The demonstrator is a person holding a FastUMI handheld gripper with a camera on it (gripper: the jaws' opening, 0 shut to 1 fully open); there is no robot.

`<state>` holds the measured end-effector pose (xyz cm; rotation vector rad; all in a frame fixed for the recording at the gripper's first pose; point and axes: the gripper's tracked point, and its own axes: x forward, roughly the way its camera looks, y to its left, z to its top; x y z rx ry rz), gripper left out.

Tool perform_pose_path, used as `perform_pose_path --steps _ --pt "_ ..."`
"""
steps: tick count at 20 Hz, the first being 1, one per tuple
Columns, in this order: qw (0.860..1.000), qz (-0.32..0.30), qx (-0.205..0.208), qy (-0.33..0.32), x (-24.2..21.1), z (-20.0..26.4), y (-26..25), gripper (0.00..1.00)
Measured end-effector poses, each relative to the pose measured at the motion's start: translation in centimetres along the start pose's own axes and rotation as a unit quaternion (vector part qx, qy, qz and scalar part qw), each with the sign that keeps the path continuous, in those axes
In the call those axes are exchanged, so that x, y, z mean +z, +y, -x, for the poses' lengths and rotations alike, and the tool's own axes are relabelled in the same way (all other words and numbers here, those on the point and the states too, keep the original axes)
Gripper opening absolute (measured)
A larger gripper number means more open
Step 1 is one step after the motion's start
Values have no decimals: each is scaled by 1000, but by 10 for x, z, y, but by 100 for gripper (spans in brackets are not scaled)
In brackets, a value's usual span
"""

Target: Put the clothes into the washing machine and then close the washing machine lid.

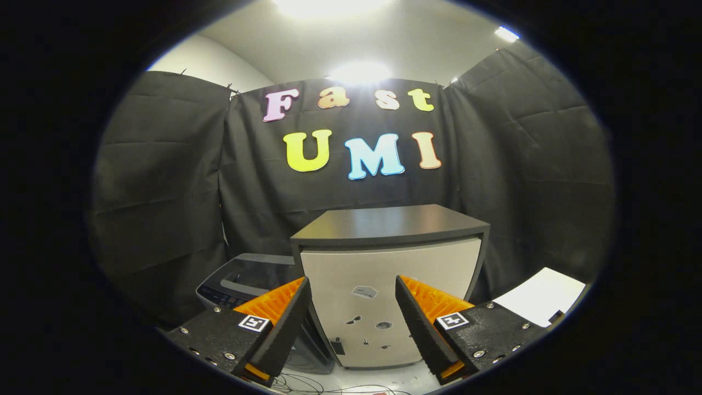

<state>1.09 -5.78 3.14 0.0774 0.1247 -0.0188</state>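
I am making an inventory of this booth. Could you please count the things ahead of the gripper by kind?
Cabinets: 1, the pale box-shaped cabinet with a dark flat top, beyond the open fingers of the gripper.
Washing machines: 1, the grey top-loading machine with a dark lid, left of the cabinet.
White flat sheets: 1, on the right.
Total: 3.

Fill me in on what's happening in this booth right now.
A hand-held gripper is raised with its fingers open and nothing between them. Just ahead stands a pale cabinet with a dark top. The washing machine sits low beside it, beyond the left finger, its lid apparently down. A white sheet lies beyond the right finger. Loading has not begun.
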Motion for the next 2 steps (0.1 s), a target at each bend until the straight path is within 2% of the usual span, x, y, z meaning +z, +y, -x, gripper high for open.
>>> perform_pose_path --steps 2 --pt "1000 3 5 -1 -8 4 0 95"
